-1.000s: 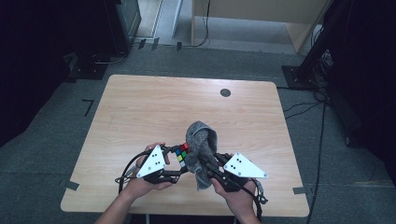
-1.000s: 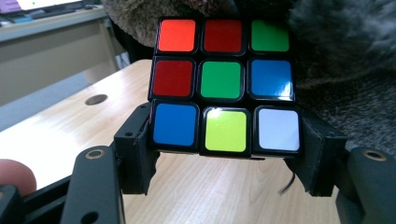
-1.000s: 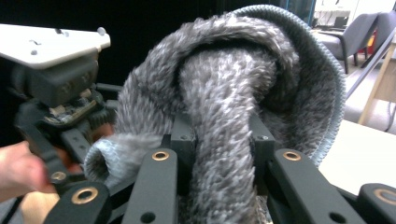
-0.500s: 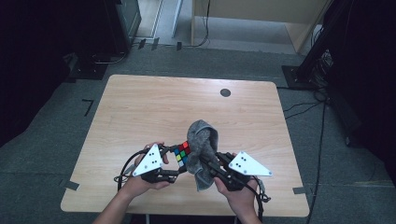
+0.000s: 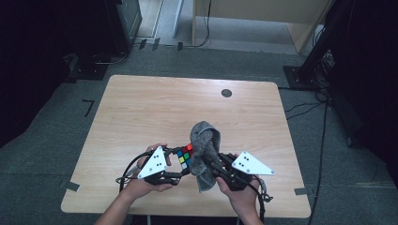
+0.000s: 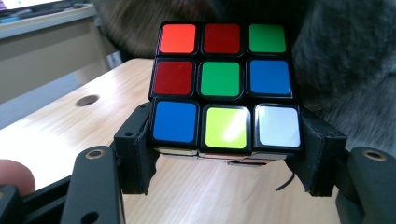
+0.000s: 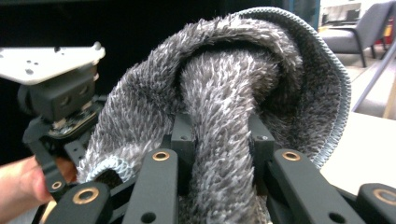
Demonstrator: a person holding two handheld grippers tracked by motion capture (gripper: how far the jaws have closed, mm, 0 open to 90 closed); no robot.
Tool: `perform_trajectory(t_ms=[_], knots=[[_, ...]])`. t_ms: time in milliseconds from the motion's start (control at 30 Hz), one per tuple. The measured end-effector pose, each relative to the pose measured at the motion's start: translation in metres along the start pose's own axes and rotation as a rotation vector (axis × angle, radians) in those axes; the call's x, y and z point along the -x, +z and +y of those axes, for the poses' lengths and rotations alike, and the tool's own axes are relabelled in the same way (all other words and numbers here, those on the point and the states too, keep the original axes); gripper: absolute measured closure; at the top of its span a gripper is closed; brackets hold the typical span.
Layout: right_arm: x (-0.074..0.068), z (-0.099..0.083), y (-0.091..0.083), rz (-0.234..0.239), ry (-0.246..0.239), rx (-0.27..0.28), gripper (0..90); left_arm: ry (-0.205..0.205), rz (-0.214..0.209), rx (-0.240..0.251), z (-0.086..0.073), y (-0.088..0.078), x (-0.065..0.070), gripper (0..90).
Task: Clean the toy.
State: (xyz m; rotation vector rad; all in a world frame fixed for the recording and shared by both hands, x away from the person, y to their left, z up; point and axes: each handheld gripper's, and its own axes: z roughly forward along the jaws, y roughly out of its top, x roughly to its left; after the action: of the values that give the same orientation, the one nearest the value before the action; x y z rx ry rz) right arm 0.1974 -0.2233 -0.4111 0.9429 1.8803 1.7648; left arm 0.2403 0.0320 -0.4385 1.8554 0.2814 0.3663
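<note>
A colour puzzle cube (image 5: 185, 156) (image 6: 224, 86) is held just above the wooden table (image 5: 155, 108), near its front edge. My left gripper (image 5: 180, 165) (image 6: 229, 142) is shut on the cube, its black jaws pressing the lower row from both sides. A fluffy grey cloth (image 5: 205, 149) (image 7: 224, 121) is bunched against the cube's right side. My right gripper (image 5: 211, 164) (image 7: 219, 140) is shut on a thick fold of that cloth. Behind the cube in the left gripper view the cloth (image 6: 350, 74) covers the background. The other gripper's plate (image 7: 49, 63) appears at left in the right gripper view.
A small dark round hole (image 5: 226, 93) sits in the table's far right part. Tape marks lie on the grey floor (image 5: 70, 185). A black stand (image 5: 309, 70) and cables stand to the right, a wooden cabinet (image 5: 263, 18) beyond the far edge.
</note>
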Motion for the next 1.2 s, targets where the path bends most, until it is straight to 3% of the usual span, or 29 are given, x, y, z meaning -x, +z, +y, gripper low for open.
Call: perform_trajectory(t_ms=[67, 100, 167, 233, 333, 400, 467, 500, 533, 567, 633, 700, 733, 833, 867, 900, 967, 1033, 1067, 1133, 1167, 1200], knots=[[0.005, -0.006, 0.003, -0.012, 0.04, -0.003, 72.2, -0.003, 0.0, 0.001, 0.0, -0.001, -0.002, 34.3], [0.01, -0.009, 0.004, -0.014, 0.056, -0.024, 72.2, -0.019, -0.009, 0.013, -0.001, -0.004, -0.004, 34.3], [0.02, -0.016, 0.007, -0.066, 0.067, -0.089, 72.4, -0.06, -0.018, 0.051, 0.0, -0.008, -0.009, 34.3], [0.026, -0.018, 0.006, -0.072, 0.105, -0.091, 72.5, -0.084, -0.018, 0.075, 0.0, -0.011, -0.013, 34.4], [0.022, -0.008, -0.001, -0.049, 0.115, -0.017, 72.4, -0.013, 0.02, -0.004, -0.004, -0.006, -0.01, 34.3], [0.014, -0.002, -0.003, -0.017, 0.091, 0.019, 72.2, 0.03, 0.033, -0.048, -0.005, -0.001, -0.004, 34.3], [0.004, 0.001, 0.0, 0.012, 0.05, 0.009, 72.0, 0.007, 0.001, -0.011, -0.001, 0.001, -0.001, 34.3], [0.001, -0.001, 0.002, 0.008, 0.033, -0.007, 71.8, 0.003, 0.008, -0.011, 0.0, 0.0, 0.0, 34.3], [0.002, -0.003, 0.002, 0.0, 0.045, 0.017, 71.9, 0.006, 0.012, -0.003, 0.0, -0.001, 0.0, 34.3], [0.006, -0.005, 0.003, 0.001, 0.07, 0.007, 72.0, -0.006, 0.001, 0.012, 0.001, -0.004, -0.002, 34.3], [0.013, -0.01, 0.006, -0.041, 0.083, -0.046, 72.3, -0.054, -0.017, 0.055, 0.001, -0.01, -0.008, 34.3], [0.021, -0.016, 0.006, -0.075, 0.12, -0.072, 72.4, -0.087, -0.008, 0.08, 0.001, -0.013, -0.013, 34.3], [0.023, -0.016, 0.006, -0.076, 0.138, -0.07, 72.4, -0.08, 0.001, 0.075, 0.001, -0.013, -0.014, 34.3], [0.017, -0.01, 0.001, -0.07, 0.122, -0.007, 72.4, 0.023, 0.075, -0.025, -0.004, -0.004, -0.007, 34.3], [0.013, -0.008, 0.0, -0.055, 0.108, 0.017, 72.3, 0.038, 0.069, -0.047, -0.006, 0.0, -0.003, 34.3], [0.006, -0.005, 0.0, -0.034, 0.088, 0.038, 72.3, 0.037, 0.056, -0.039, -0.006, 0.002, -0.001, 34.3], [0.001, -0.005, 0.002, -0.015, 0.074, 0.025, 72.0, 0.021, 0.025, -0.013, -0.002, 0.001, 0.003, 34.2], [0.002, -0.01, 0.004, -0.016, 0.113, 0.051, 72.0, 0.028, 0.051, 0.006, 0.001, -0.002, 0.004, 34.2], [0.006, -0.011, 0.005, -0.018, 0.128, 0.033, 72.1, 0.008, 0.049, 0.036, 0.002, -0.006, 0.001, 34.2], [0.013, -0.015, 0.006, -0.07, 0.116, -0.016, 72.3, -0.055, 0.034, 0.098, 0.004, -0.013, -0.006, 34.3], [0.017, -0.017, 0.006, -0.077, 0.128, -0.022, 72.3, -0.083, 0.037, 0.127, 0.005, -0.018, -0.01, 34.3], [0.022, -0.018, 0.006, -0.081, 0.159, -0.028, 72.4, -0.086, 0.043, 0.129, 0.005, -0.02, -0.013, 34.3]])
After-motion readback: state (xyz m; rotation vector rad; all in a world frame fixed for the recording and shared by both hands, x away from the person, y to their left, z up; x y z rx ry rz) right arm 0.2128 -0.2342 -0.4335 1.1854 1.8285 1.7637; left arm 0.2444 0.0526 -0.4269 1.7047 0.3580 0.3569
